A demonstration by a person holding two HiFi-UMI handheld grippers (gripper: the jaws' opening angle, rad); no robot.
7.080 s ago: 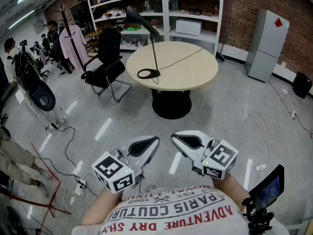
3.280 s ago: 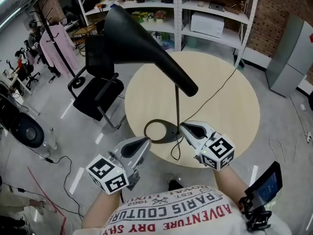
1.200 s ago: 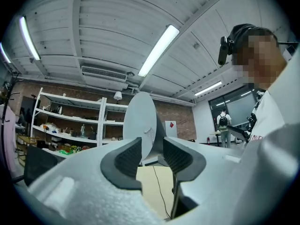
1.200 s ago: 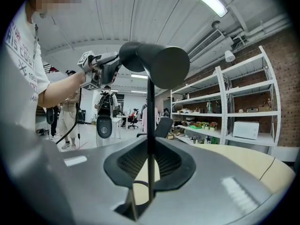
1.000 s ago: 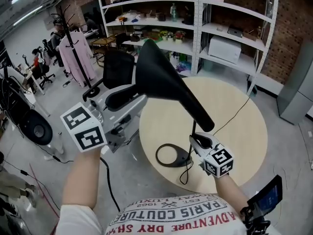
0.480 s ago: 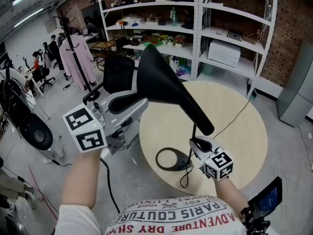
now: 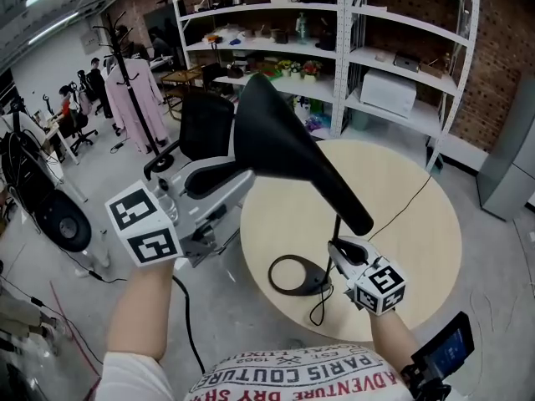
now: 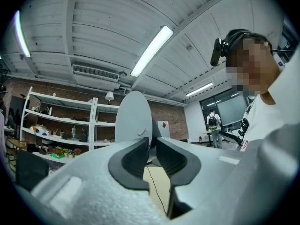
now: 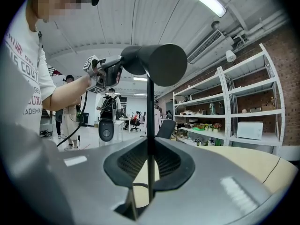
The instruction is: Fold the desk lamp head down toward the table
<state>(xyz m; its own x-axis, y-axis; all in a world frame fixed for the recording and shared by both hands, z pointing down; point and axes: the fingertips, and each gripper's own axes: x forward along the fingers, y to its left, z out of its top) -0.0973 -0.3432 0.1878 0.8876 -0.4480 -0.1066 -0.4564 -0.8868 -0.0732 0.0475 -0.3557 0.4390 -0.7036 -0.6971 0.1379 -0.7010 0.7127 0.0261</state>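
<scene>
The desk lamp [image 7: 313,170] stands near the front edge of the round table [image 7: 418,224]. Its ring base [image 7: 292,274] lies flat on the table top.

High up, past the table's left edge, is the left claw [image 7: 238,178]. Its jaws have just been closing and now stand only a little apart. They seem to pinch the thin rim at the wide end of the lamp head [image 7: 276,132]. The black head slopes down from there to its narrow end, which sits over the table on a thin pole [image 7: 337,224].

The right claw [image 7: 341,249] is shut on that pole, low down, just above the table top. It has nothing else in it.

I think the lamp is light and top-heavy, so it could tip. The pole looks stiff but skinny. The head looks hard and smooth, so it may slip out of a pinch. The rim is a good place to pull, and the low pole is a good place to hold it steady.

The base sits close to the table's front edge, so it must not slide. A black chair [image 7: 205,124] stands past the table's left side, under the wide end. A cord [image 7: 401,199] runs across the table to the right. The right half of the table has lots of bare room.
</scene>
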